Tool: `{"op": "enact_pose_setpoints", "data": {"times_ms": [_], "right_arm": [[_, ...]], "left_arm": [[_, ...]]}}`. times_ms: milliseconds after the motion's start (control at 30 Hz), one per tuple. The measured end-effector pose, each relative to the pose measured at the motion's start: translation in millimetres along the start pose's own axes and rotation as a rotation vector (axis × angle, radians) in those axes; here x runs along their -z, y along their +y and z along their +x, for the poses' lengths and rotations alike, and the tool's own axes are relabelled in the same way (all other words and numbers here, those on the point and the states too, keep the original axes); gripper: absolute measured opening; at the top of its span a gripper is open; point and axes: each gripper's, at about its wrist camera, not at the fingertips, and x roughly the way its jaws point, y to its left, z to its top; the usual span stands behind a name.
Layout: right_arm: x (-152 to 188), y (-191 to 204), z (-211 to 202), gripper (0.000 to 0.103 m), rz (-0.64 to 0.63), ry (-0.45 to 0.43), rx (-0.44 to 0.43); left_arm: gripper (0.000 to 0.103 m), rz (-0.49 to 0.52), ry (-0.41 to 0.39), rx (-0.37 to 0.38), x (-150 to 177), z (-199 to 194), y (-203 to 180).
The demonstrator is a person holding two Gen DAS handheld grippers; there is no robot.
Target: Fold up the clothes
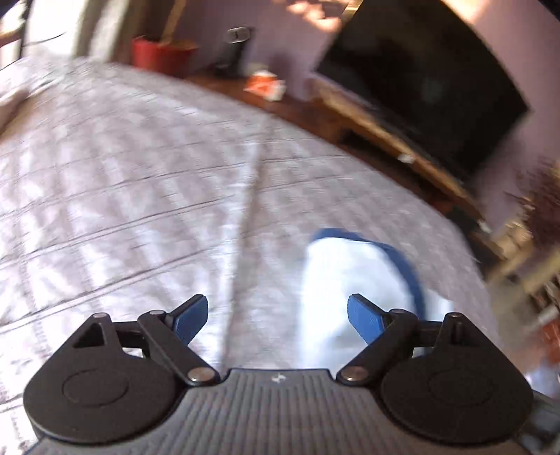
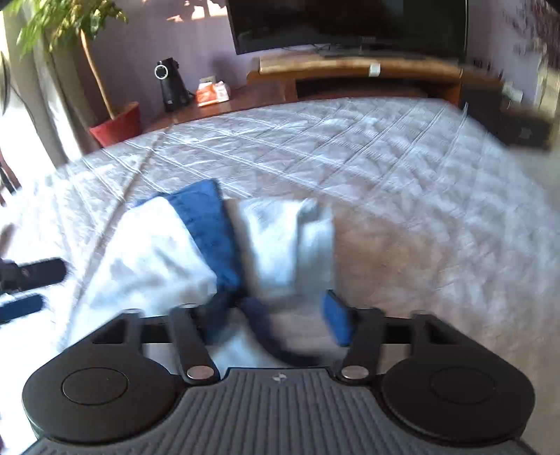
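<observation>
Fingers [image 1: 196, 316] on both grippers spread wide, holding nothing; folded white-and-blue garment [image 2: 175, 245] lies mid-bedspread [image 2: 385, 157], open quilt around.

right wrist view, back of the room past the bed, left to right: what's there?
potted plant in a red pot → black speaker → orange packet → wooden TV stand with the TV on it
</observation>
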Motion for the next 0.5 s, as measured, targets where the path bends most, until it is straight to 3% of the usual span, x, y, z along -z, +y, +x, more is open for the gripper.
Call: {"op": "enact_pose_setpoints", "data": {"times_ms": [67, 100, 167, 233, 300, 400, 500], "right_arm": [[-0.1, -20.6, -14.6, 0.091, 0.07, -0.067, 0.03], [-2.0, -37.2, -13.3, 0.092, 0.133, -0.075, 0.005], [-8.2, -67.4, 1.0, 0.092, 0.252, -0.021, -0.083], [-12.7, -80.7, 14.3, 0.089, 0.268, 0.031, -0.178], [-18.3, -78.4, 27.8, 0.089, 0.208, 0.072, -0.253], [-25.5, -61.6, 52.4, 0.089, 0.093, 0.24, -0.372], [-33.8, -48.4, 54.3, 0.089, -0.053, 0.203, -0.294]], "left_arm": [[0.085, -0.017, 0.0, -0.006, -7.0, 3.1, 2.3], [0.085, -0.023, 0.001, 0.009, -9.1, 4.7, 3.4], [0.085, -0.019, 0.008, 0.03, -9.0, 7.6, 0.8], [0.084, 0.037, 0.021, 0.036, -4.5, 9.0, -11.6], [0.084, 0.097, 0.033, 0.038, 0.1, 11.4, -24.1], [0.084, 0.153, 0.07, 0.007, 4.3, 21.2, -33.9], [0.087, 0.128, 0.095, 0.015, 5.4, 24.8, -23.6]]}}
